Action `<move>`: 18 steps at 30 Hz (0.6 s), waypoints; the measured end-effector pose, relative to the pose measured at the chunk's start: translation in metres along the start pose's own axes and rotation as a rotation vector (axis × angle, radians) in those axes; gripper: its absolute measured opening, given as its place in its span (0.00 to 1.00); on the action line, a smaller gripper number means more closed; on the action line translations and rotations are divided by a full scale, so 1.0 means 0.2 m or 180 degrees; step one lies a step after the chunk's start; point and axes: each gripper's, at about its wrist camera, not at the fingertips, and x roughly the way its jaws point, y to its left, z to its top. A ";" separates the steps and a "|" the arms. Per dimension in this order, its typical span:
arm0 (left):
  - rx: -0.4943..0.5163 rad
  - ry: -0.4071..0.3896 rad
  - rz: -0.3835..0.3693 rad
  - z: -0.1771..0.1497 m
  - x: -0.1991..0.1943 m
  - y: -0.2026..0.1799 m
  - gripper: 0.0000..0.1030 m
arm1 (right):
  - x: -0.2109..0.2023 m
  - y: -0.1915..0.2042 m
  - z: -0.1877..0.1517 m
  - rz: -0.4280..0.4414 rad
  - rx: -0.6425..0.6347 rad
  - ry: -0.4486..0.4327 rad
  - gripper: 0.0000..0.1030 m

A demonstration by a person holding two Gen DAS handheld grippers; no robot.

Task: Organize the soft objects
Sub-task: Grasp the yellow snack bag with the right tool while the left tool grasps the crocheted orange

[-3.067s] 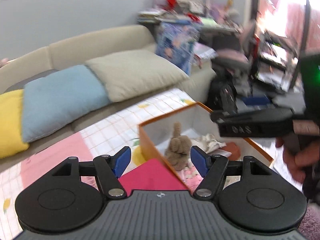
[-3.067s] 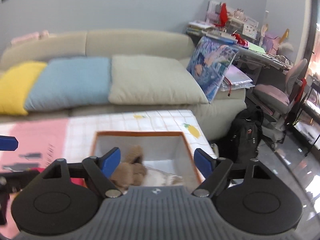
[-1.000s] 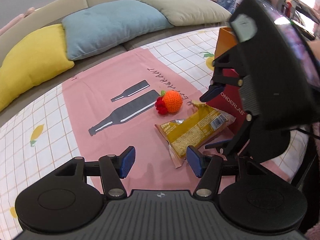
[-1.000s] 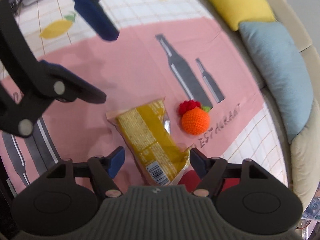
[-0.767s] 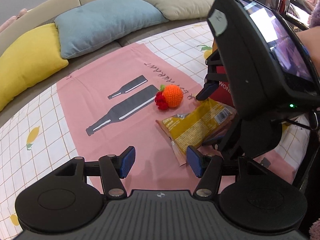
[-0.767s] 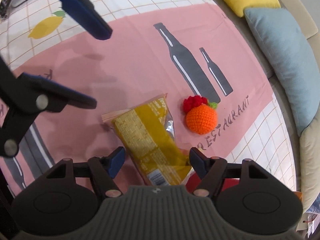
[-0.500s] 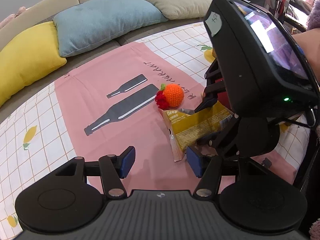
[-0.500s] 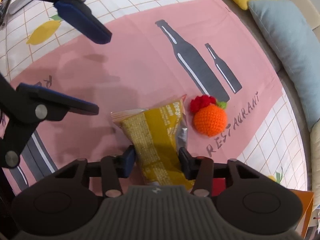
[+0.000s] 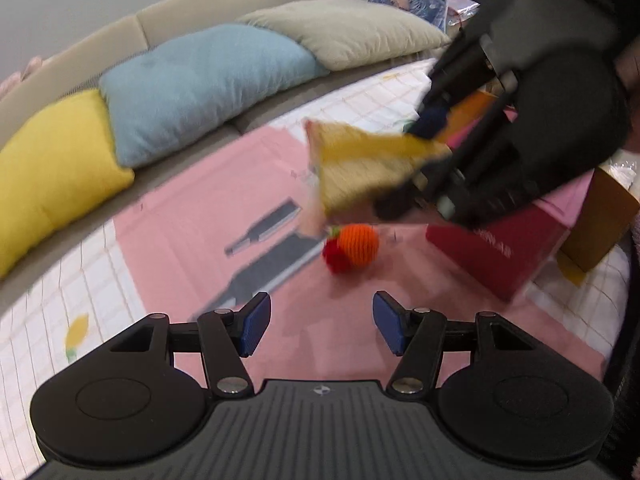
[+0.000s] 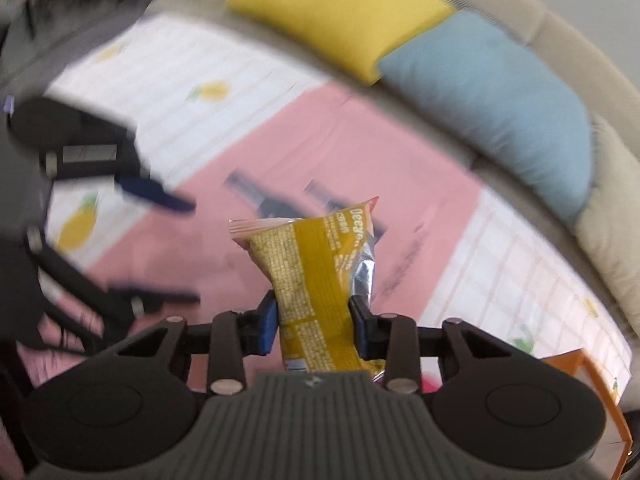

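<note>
A yellow snack bag (image 10: 312,264) hangs in the air above the pink mat (image 9: 192,216), pinched at its lower end by my right gripper (image 10: 314,322). The jaws are still closing, with both blue pads pressing on the bag. In the left wrist view the same bag (image 9: 360,164) sticks out leftward from the right gripper (image 9: 416,160), blurred. An orange crocheted ball with a red tuft (image 9: 357,245) lies on the mat below the bag. My left gripper (image 9: 320,330) stands open and holds nothing, short of the ball.
A red box (image 9: 492,248) and an orange-rimmed box (image 9: 600,216) stand at the mat's right side. Yellow (image 9: 48,168), blue (image 9: 200,80) and beige cushions line the sofa behind the table. The checked tablecloth (image 9: 48,320) surrounds the mat.
The right gripper closed on the snack bag and lifted it off the mat, rolling as it rose. The ball stayed put. The left gripper shifted slightly and stayed open.
</note>
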 end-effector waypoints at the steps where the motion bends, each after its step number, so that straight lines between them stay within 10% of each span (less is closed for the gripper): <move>1: 0.0024 -0.0027 -0.0030 0.02 0.02 0.00 0.68 | -0.02 -0.03 0.02 -0.0033 0.0062 -0.0047 0.35; 18: 0.0352 0.0285 -0.0072 0.17 0.49 -0.10 0.68 | 0.10 -0.26 0.00 -0.0203 0.0414 -0.0087 0.35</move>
